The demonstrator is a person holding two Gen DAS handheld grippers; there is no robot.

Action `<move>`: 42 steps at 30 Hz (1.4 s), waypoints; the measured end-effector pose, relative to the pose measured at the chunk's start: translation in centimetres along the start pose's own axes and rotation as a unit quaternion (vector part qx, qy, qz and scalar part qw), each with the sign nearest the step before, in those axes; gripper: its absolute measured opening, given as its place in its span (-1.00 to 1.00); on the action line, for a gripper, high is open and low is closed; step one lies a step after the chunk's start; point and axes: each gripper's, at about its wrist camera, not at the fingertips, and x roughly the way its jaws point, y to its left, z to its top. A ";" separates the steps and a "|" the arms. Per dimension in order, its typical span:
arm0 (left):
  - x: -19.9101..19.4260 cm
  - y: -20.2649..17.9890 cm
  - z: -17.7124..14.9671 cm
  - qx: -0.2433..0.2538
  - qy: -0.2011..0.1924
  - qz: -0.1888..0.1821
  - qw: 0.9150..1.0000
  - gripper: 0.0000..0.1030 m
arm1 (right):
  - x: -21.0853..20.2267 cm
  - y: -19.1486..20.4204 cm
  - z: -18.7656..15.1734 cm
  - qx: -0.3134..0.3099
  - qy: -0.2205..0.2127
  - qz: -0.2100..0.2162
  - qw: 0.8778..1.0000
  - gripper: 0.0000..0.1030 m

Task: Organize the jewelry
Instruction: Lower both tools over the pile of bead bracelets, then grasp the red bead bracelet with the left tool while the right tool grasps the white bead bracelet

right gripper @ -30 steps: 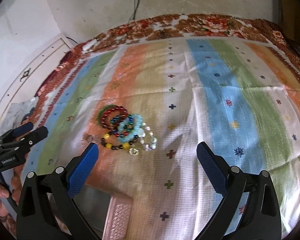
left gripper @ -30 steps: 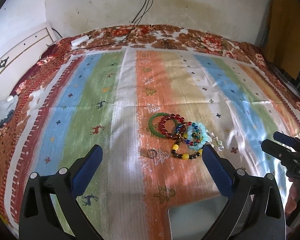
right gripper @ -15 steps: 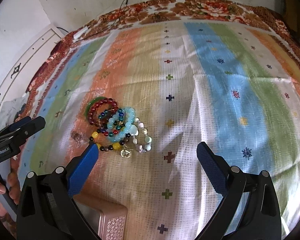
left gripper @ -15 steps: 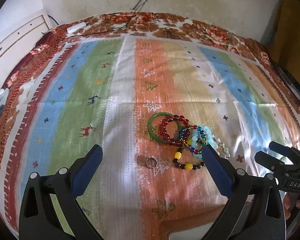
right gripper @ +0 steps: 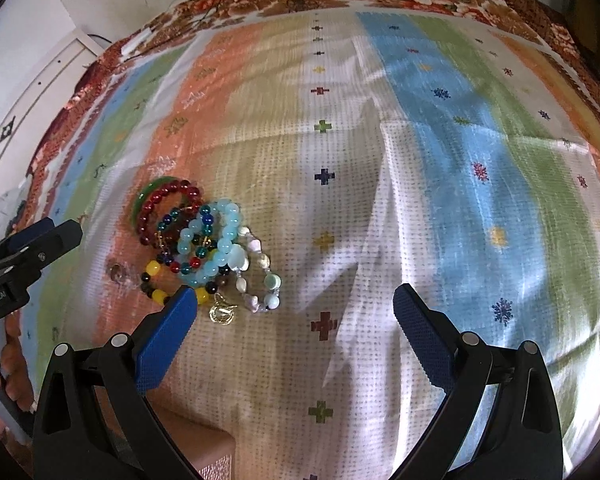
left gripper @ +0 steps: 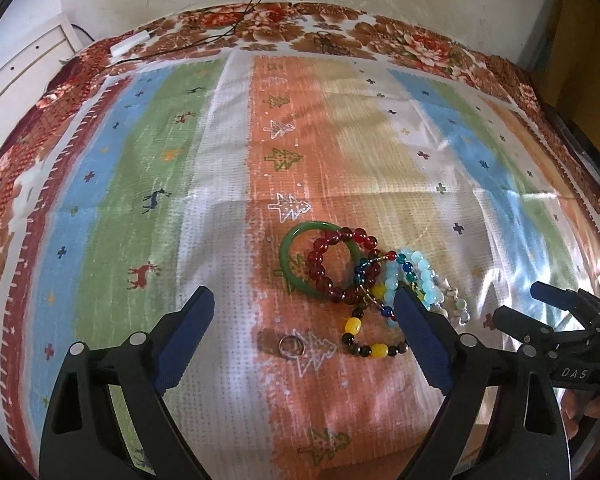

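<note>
A pile of jewelry lies on the striped cloth: a green bangle, a dark red bead bracelet, a light blue bead bracelet, a yellow-and-dark bead bracelet, a pale stone bracelet and a gold pendant. A small ring lies apart, left of the pile. My left gripper is open, just above the ring. My right gripper is open and empty, right of the pile. It also shows in the left wrist view.
A pink patterned box sits at the near edge, under my right gripper's left finger. A floral bedspread borders the cloth. A white power strip and cables lie at the far left. A white cabinet stands on the left.
Both grippers have moved forward and down toward the jewelry pile, which now looks larger. The jaws stay open. The jewelry has not moved.
</note>
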 end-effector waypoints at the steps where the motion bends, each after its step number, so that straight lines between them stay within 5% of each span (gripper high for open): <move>1: 0.2 -0.1 0.1 0.001 0.002 0.000 1.000 0.70 | 0.2 0.0 0.1 0.001 0.001 -0.001 1.000 0.93; 11: 2.7 0.0 0.6 0.004 0.028 0.001 1.000 0.51 | 2.6 0.4 0.6 -0.005 0.020 -0.026 0.999 0.92; 28: 6.8 0.3 1.9 -0.001 0.064 -0.011 0.998 0.28 | 5.0 0.1 1.5 0.005 0.045 -0.028 0.999 0.48; 36: 8.2 0.5 1.9 -0.005 0.082 -0.031 0.996 -0.10 | 5.3 0.4 1.6 -0.010 0.046 -0.045 0.998 0.27; 42: 7.9 -0.1 2.1 0.013 0.071 -0.028 0.997 -0.11 | 5.4 0.7 1.7 -0.018 0.047 -0.040 0.998 0.07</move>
